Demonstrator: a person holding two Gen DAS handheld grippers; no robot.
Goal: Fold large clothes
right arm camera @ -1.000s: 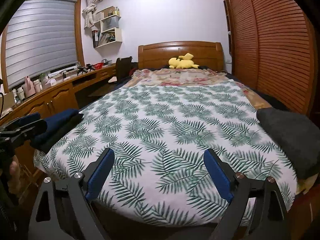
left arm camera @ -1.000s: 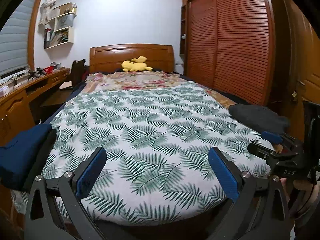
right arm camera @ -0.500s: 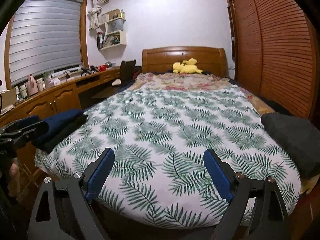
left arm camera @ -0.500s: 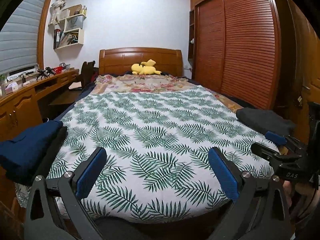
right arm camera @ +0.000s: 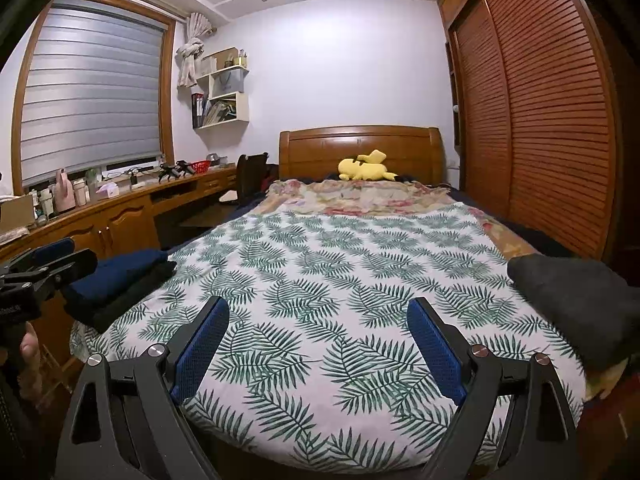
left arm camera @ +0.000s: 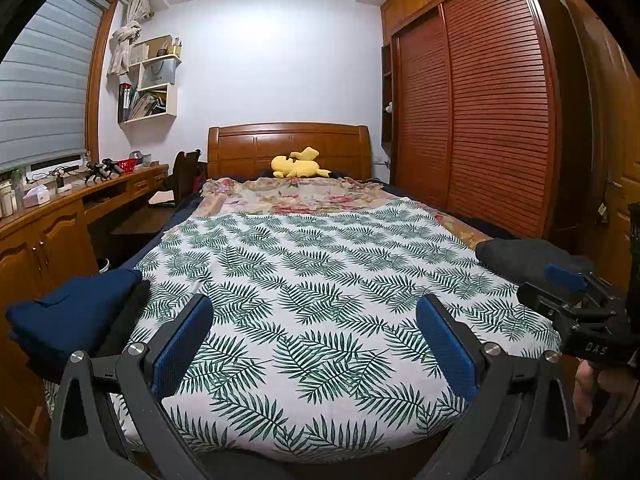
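Note:
A folded navy garment [left arm camera: 72, 316] [right arm camera: 120, 270] lies on a folded black one [right arm camera: 120, 300] at the bed's near left corner. At the near right corner rests a folded dark grey garment [left arm camera: 524, 254] [right arm camera: 576, 300]. The bed carries a white cover with green fern leaves [left arm camera: 320, 280] [right arm camera: 340, 280]. My left gripper [left arm camera: 316, 328] hangs open over the foot of the bed, nothing between its blue pads. My right gripper [right arm camera: 318, 332] is open too, also empty; it shows in the left wrist view [left arm camera: 568, 284] beside the grey garment.
A yellow plush toy [left arm camera: 298, 164] lies by the wooden headboard [left arm camera: 288, 142]. A long wooden desk [right arm camera: 120, 208] with bottles and clutter runs along the left wall under the window. A slatted wardrobe [left arm camera: 480, 112] fills the right wall. A hand [left arm camera: 588, 384] holds the right gripper's handle.
Both views have tilted upward: the bed sits lower in frame and more wall and ceiling show. Both grippers have drawn back a little from the bed and stayed open.

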